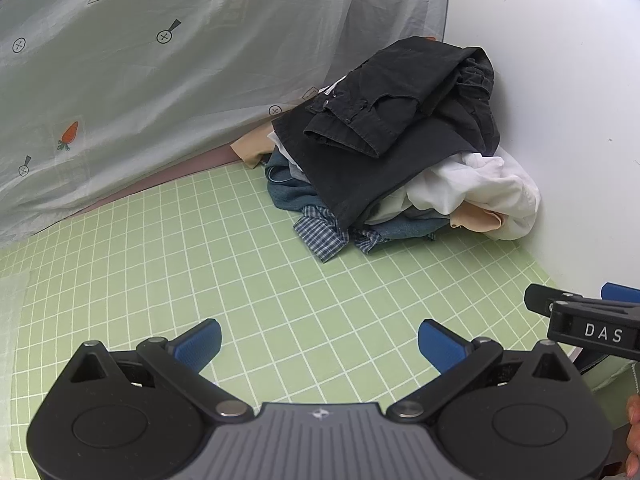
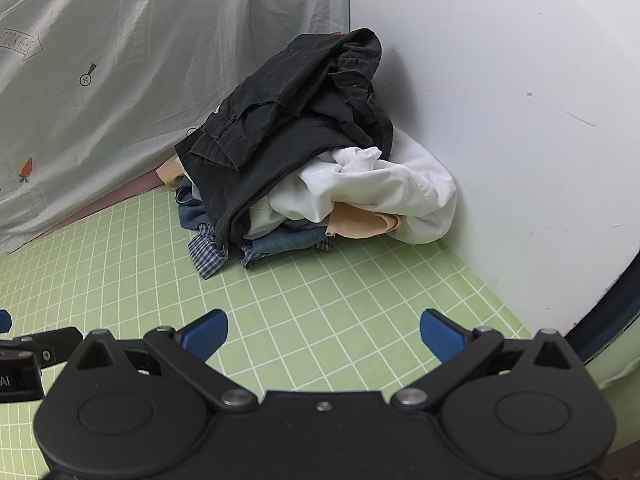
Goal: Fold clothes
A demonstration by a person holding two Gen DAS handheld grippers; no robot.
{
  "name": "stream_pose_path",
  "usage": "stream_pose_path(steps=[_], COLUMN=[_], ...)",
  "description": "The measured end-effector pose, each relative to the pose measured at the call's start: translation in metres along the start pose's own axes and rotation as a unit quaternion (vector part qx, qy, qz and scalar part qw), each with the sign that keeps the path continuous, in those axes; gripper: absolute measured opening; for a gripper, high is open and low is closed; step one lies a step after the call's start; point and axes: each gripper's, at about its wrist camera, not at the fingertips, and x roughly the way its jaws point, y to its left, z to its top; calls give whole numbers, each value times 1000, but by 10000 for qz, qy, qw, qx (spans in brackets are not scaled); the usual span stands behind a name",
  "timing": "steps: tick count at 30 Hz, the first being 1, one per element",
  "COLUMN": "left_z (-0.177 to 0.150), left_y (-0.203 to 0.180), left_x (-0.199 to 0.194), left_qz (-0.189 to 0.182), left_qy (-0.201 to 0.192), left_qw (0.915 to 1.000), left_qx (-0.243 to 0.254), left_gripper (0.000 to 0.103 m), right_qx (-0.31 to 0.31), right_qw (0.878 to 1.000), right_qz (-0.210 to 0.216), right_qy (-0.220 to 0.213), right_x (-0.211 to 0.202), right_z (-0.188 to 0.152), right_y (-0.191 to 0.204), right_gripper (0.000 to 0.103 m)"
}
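Clothes pile (image 1: 400,152) on mat — fingertips (image 1: 632,436) in left view only.

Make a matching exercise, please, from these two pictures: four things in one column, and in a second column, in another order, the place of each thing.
Things:
1. black garment
2. white garment
3. checked cloth
4. grey sheet with carrot prints

Places:
A. at the front foot of the pile, on the green grid mat
B. hanging behind the pile, to its left
C. on top of the pile
D. on the pile's right side, against the white wall

Pairs: 1-C, 2-D, 3-A, 4-B
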Motion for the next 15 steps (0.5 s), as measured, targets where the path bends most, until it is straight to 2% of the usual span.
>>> stream_pose_path(steps=[15], left_z=[-1], left_y=[4], left_x=[4], left_qz=[33], left_qy=[24], left_qw=[10000], left_qx=[29], left_gripper=[103], right_qx=[56], right_qw=[10000], right_qz=[-56], right_qy=[28], right_x=[2], right_z=[0], right_y=[5], right_gripper=[103])
